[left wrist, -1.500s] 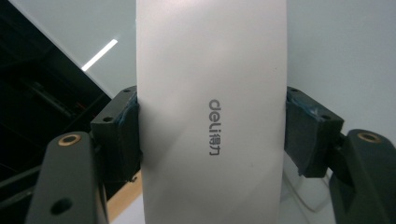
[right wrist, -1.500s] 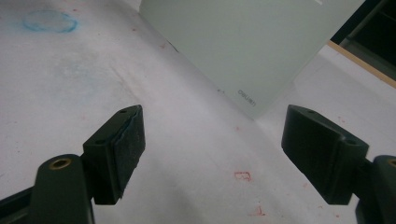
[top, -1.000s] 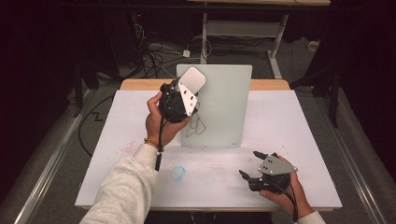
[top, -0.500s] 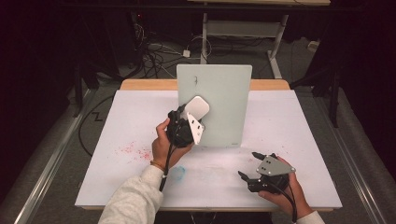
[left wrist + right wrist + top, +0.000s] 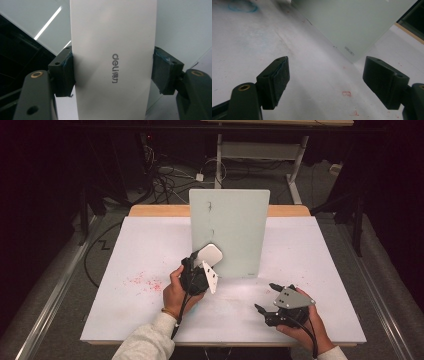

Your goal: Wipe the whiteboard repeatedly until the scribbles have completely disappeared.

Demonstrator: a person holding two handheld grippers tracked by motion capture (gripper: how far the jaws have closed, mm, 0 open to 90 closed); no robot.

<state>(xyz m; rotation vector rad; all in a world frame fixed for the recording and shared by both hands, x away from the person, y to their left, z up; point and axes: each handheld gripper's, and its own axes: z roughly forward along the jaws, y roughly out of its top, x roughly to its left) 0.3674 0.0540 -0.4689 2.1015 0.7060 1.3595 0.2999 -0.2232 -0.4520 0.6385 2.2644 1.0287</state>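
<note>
Nearest the person, at about five o'clock on the table (image 5: pixel 150 240), the right gripper (image 5: pixel 265 298) rests with jaws spread wide and nothing between them. Farther in, near the centre, the left gripper (image 5: pixel 204 261) pinches a white eraser (image 5: pixel 210 255) tight between both pads. Just beyond, at twelve o'clock, lies the pale green board (image 5: pixel 235 225).

White oblong eraser (image 5: pixel 113 60), printed face up, clamped crosswise between left jaws.
</note>
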